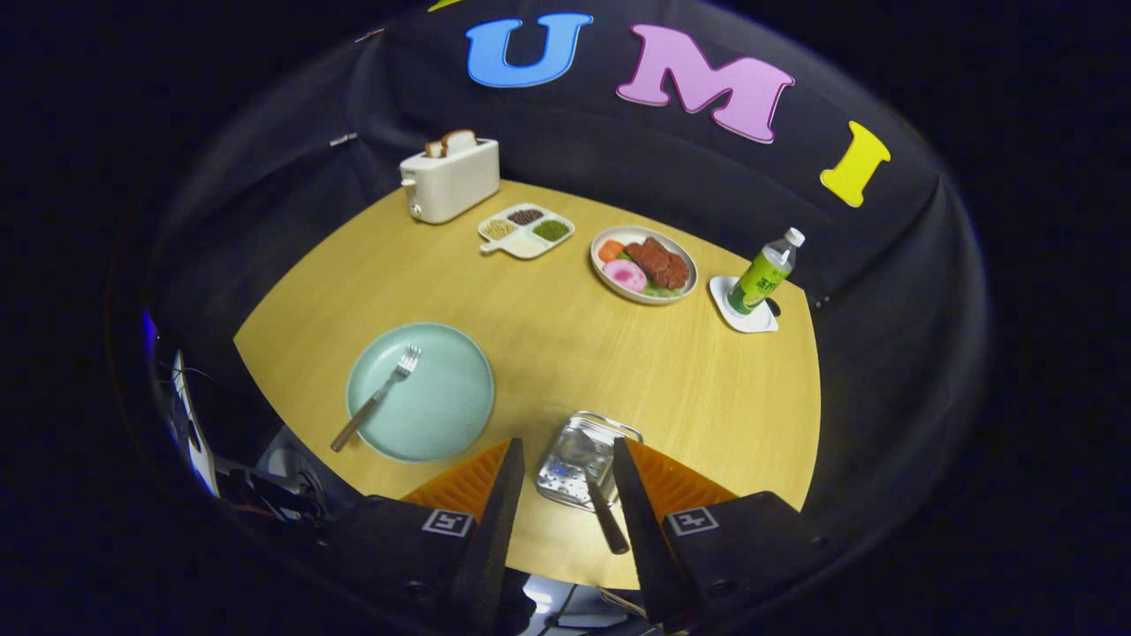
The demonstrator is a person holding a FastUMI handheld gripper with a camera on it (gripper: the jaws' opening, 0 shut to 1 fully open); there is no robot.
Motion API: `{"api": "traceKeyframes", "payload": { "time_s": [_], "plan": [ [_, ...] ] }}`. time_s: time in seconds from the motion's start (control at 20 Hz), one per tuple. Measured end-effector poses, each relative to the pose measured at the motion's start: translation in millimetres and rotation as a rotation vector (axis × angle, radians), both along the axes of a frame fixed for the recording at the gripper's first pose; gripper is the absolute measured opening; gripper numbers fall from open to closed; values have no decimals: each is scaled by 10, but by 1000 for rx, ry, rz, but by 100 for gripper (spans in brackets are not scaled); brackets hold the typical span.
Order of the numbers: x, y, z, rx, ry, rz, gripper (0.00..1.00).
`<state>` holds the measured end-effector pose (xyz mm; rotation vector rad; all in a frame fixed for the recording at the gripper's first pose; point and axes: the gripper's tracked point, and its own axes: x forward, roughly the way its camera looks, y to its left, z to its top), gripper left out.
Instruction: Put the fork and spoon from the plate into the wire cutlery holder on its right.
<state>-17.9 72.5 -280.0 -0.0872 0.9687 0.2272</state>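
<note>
Claw hovers above the near edge of the counter, fingers spread wide and grasping nothing. Between them, below, sits the wire holder. The spoon is already in it: bowl end lying over the holder, brown handle slanting out toward the near counter edge, close to the right finger but apparently not touched by it. Judged: the open fingers fit a spoon just let go, so half the task is done. The fork remains on the plate, left of the holder, tines up toward the far side, handle overhanging the near-left rim; that overhang should offer the easiest grip. Path from holder to plate looks free. Far side of the counter: toaster with bread, divided dish, food plate, bottle on a coaster. All well apart from the work area, no obstruction expected. Some cables and gear lie below the counter's near-left edge.
</note>
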Motion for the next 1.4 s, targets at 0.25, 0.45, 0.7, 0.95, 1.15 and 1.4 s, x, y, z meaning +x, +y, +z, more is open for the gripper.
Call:
{"api": "traceKeyframes", "payload": {
  "time_s": [0.25,0.45,0.7,0.95,1.15,1.4],
  "plan": [
    [-50,911,99,171,0,18,70],
    [-82,1434,-148,210,50,39,70],
    [-133,1792,-682,202,149,15,72],
    [-254,1957,-1253,174,271,-41,73],
    [-260,2031,-1480,161,303,-62,73],
    [-266,1946,-1688,71,329,-43,73]
  ]
}}
